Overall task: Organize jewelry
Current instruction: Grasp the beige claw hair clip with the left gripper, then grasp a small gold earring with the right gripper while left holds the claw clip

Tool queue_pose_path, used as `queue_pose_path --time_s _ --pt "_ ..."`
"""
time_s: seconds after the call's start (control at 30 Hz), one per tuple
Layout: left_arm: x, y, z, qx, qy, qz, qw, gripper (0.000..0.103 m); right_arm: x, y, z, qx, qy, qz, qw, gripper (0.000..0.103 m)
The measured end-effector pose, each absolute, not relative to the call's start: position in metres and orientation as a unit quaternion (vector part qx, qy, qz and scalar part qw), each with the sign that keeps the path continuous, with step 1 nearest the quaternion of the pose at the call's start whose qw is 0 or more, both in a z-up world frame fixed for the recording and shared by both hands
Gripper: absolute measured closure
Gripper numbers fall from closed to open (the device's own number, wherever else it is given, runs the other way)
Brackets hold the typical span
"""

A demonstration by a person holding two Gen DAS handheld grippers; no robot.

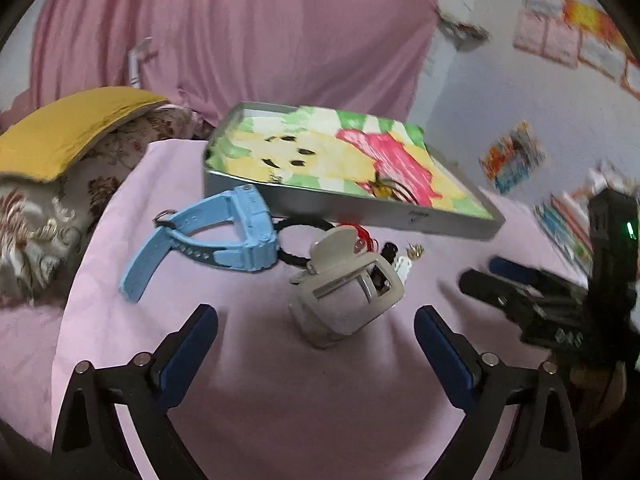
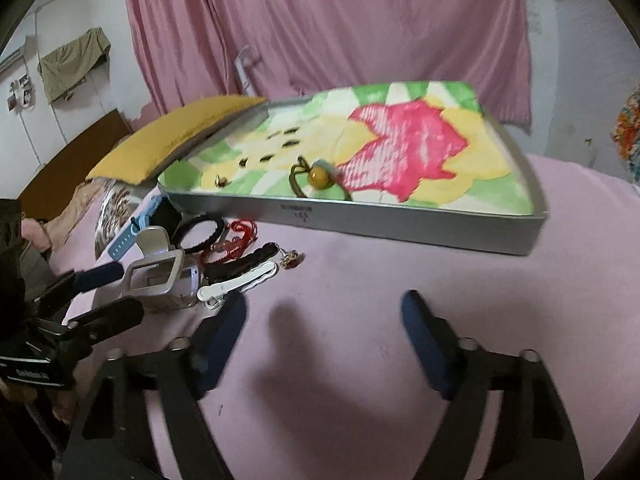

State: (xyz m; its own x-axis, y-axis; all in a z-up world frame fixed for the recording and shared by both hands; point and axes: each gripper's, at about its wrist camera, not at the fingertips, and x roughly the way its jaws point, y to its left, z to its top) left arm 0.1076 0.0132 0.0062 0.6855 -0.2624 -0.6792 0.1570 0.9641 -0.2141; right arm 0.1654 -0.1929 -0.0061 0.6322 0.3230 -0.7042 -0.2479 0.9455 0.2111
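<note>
A metal tray (image 1: 360, 210) (image 2: 400, 226) lined with a flower-print cloth lies on the pink bedcover; a yellow bead necklace (image 2: 320, 178) and a small gold piece (image 2: 221, 180) lie in it. In front of it lie a blue watch (image 1: 224, 236) (image 2: 128, 234), a grey hair claw (image 1: 344, 288) (image 2: 164, 280), a black hair tie (image 2: 200, 232), red beads (image 2: 236, 240), a black clip (image 2: 244, 262), a white clip (image 2: 236, 284) and a gold earring (image 2: 290, 259). My left gripper (image 1: 316, 336) (image 2: 108, 292) is open just before the claw. My right gripper (image 2: 324, 324) (image 1: 484, 276) is open and empty.
A yellow cushion (image 1: 64, 132) (image 2: 176, 132) lies on a floral pillow (image 1: 60, 208) left of the tray. A pink curtain (image 2: 320, 28) hangs behind. Colourful books (image 1: 564, 224) lie at the bed's right edge.
</note>
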Motion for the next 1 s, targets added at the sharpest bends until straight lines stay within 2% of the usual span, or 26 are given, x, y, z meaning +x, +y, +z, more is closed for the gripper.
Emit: queue_pose_path --time_s 0.03,0.07,0.23,0.33,0.57,0.6,0.67,0.77,1.0 --pt "0.111 0.011 0.007 -0.055 0.383 -0.118 0.914 0.013 0.169 -0.191 -0.007 0.046 0.405 0.162 0.899 0.048" --pt "0.114 0.008 0.007 -0.037 0.387 -0.123 0.913 0.018 0.172 -0.189 -0.008 0.042 0.409 0.164 0.897 0.050" --pt "0.123 0.002 0.008 0.002 0.394 -0.155 0.906 0.025 0.184 -0.179 -0.006 0.026 0.425 0.178 0.887 0.063" --pt "0.125 -0.002 0.007 0.021 0.395 -0.168 0.903 0.025 0.192 -0.171 -0.004 0.001 0.428 0.177 0.886 0.071" --pt "0.129 -0.008 0.008 0.038 0.405 -0.204 0.890 0.047 0.203 -0.159 -0.002 -0.027 0.430 0.193 0.882 0.071" --pt "0.129 -0.009 0.008 0.043 0.405 -0.205 0.890 0.048 0.205 -0.157 -0.002 -0.029 0.429 0.195 0.881 0.071" --pt "0.131 -0.011 0.010 0.052 0.406 -0.210 0.888 0.049 0.207 -0.154 -0.002 -0.038 0.428 0.196 0.882 0.079" --pt "0.132 -0.013 0.011 0.057 0.411 -0.217 0.883 0.050 0.209 -0.151 -0.002 -0.049 0.425 0.195 0.883 0.084" --pt "0.132 -0.015 0.013 0.050 0.418 -0.227 0.878 0.050 0.204 -0.154 -0.002 -0.048 0.421 0.206 0.882 0.094"
